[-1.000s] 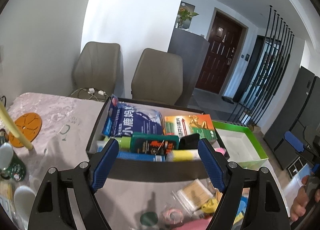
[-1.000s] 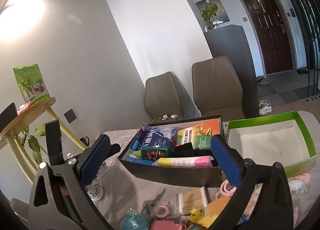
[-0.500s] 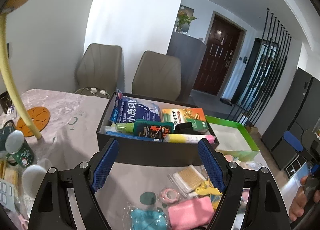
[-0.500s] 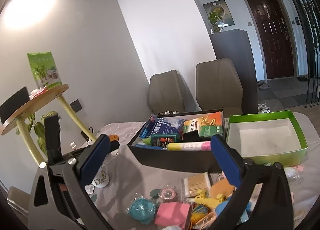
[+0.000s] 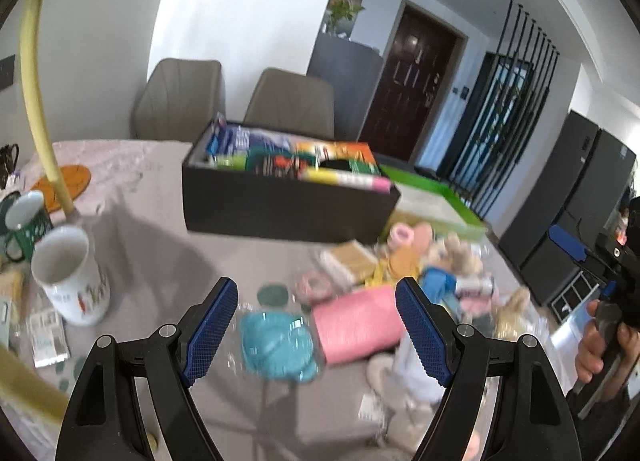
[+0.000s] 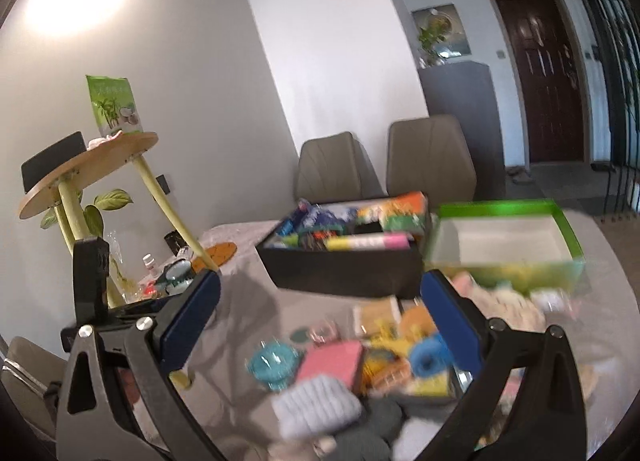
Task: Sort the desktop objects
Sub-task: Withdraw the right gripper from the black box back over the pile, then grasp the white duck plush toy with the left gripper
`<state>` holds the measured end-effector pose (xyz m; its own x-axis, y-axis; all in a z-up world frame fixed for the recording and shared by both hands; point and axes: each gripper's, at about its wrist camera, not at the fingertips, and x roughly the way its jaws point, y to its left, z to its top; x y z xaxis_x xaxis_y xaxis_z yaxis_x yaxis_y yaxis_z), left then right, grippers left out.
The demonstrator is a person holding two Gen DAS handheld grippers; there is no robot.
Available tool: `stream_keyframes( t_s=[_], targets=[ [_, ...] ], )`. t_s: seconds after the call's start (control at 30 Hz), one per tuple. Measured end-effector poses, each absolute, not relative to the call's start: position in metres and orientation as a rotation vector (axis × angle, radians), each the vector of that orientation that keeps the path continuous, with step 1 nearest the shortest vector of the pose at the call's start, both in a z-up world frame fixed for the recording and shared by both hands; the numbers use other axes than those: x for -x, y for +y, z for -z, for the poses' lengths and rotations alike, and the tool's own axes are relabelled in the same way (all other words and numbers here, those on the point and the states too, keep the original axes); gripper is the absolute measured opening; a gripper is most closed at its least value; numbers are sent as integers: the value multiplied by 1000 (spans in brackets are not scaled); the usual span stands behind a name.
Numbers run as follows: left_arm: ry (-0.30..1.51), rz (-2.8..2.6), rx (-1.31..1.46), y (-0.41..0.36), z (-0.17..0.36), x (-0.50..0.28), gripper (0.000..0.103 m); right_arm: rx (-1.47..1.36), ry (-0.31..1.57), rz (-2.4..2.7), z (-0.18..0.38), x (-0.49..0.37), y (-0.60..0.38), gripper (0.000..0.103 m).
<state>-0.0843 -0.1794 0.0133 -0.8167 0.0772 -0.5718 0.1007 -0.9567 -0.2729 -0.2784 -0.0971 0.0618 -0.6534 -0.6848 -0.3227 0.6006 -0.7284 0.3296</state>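
Observation:
A heap of small items lies on the grey table: a pink pad [image 5: 358,323] [image 6: 332,361], a teal packet [image 5: 276,345] [image 6: 272,365], a blue ring [image 6: 426,359], a cotton swab pack [image 5: 348,263] and grey knitted pieces [image 6: 316,407]. Behind them stand a black box [image 5: 288,211] [image 6: 344,269] packed with goods and a green box [image 6: 508,237], white inside. My left gripper [image 5: 316,331] hovers open above the teal packet and pink pad, holding nothing. My right gripper [image 6: 320,317] is open over the heap, with nothing between its fingers. Both views are motion-blurred.
A white mug [image 5: 70,275] and a green mug [image 5: 24,221] stand at the table's left, beside an orange coaster [image 5: 66,181]. A yellow-legged stand [image 6: 88,165] rises there. Two beige chairs [image 5: 292,103] sit behind the table. A person's hand [image 5: 600,345] grips the right tool.
Both grippers have drawn back from the black box and dipped lower, so the heap of small items now lies under their fingers. Jaw widths look unchanged.

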Motion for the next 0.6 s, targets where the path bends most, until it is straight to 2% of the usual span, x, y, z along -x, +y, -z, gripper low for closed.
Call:
stream_keyframes(
  t_s=[0.37, 0.6],
  targets=[
    [501, 2965, -1045, -150, 17, 72, 82, -603, -478, 2326, -23, 259, -23, 100],
    [504, 2977, -1127, -125, 35, 66, 82, -681, -507, 2241, 5, 256, -24, 91]
  ],
)
